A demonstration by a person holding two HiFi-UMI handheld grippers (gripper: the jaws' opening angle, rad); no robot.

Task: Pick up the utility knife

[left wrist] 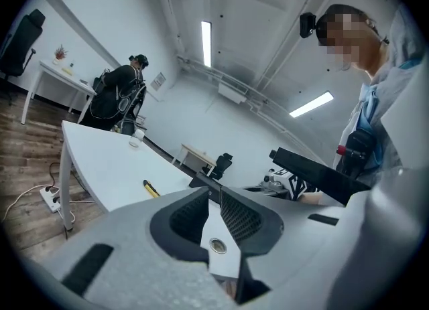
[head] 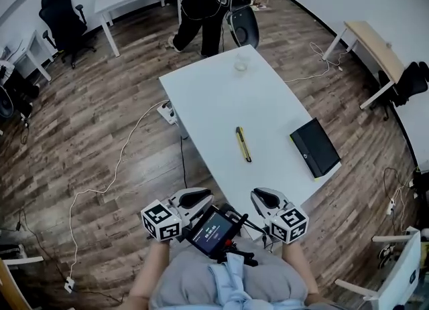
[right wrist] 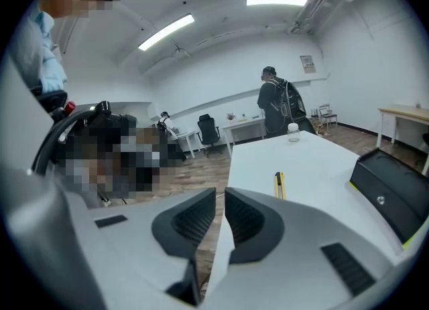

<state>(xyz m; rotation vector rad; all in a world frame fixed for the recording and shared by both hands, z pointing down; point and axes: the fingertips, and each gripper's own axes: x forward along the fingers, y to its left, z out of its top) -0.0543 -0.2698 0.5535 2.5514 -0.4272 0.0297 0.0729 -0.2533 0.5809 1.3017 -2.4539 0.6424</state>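
Both of mine are closed and empty. The left gripper (head: 194, 199) has its jaws together with nothing between them, and the right gripper (head: 266, 199) is the same. Both hang just off the near end of the table (head: 214, 101), close to my body. The utility knife (head: 242, 144) lies flat mid-table with its long axis running roughly near-to-far. It's well apart from both grippers and touches nothing. A black case (head: 315, 146) sits to its right at the table's right edge, and a small jar (head: 240, 65) stands at the far end. As I read it the step in hand is the reach, and nothing is grabbed yet. The right gripper looks like the better pick, since the knife sits a touch right of my centre line and shows just past the jaws in the right gripper view. Plan: open the jaws on the way in, not over the knife. Come in from above pitched well down, and turn the wrist so the jaws straddle the body across its narrow width, not along its length. Aim at the middle of the handle so it doesn't seesaw. It's low and flat on what looks like a slick top, so the pads need to go right down to the surface on either side; closing high would likely just skid it. Keep clear of the case on the right. The left one has no job here, so park it off the table.
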